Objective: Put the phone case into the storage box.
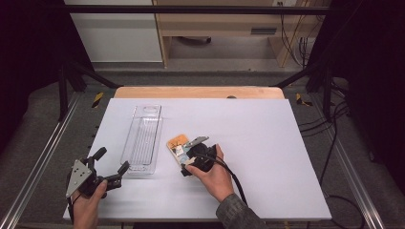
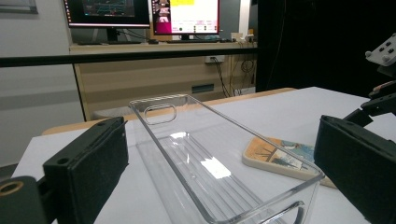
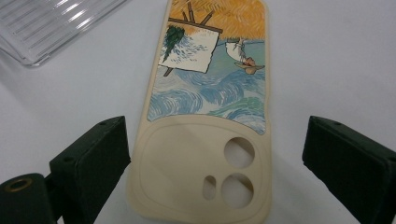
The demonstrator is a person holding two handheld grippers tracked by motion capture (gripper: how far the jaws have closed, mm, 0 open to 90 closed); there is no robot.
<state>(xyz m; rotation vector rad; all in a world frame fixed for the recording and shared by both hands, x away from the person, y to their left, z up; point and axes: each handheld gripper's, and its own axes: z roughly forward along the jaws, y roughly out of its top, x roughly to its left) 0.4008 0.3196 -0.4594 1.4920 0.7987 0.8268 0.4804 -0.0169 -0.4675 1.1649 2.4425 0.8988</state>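
I read the right gripper [image 3: 212, 154] first: its two black jaws stand wide apart, one on each side of the phone case [image 3: 205, 112], with white surface visible between each jaw pad and the case edge. The jaws clamp nothing. The case lies flat on the table with its printed back up: a cream border, camera cut-outs at the end nearest the gripper, and a painted scene of blue waves and an orange sky on the far part. In the high view I see the right gripper [image 1: 187, 153] low over the case [image 1: 175, 144], held by the person's right hand [image 1: 215, 176], with its black cable trailing back toward the sleeve.

The left gripper [image 2: 219, 186] also has its jaws spread wide and grips nothing. Between them, in its own view, I see the near end of the clear plastic tray [image 2: 196, 154], empty, with ribbed floor and a handle slot at each end. In the high view the left gripper [image 1: 111, 168] sits near the table's front left corner, just short of the tray [image 1: 142, 138], held by the left hand [image 1: 88, 205].

The case lies just beside the tray's right side, apart from it, near the table centre.

The table [image 1: 267, 143] carries a white top with a wooden edge along the far side. Beyond it I see a pale wooden desk [image 2: 154, 74] with monitors [image 2: 144, 14], a black frame, cables and dark curtains at both sides
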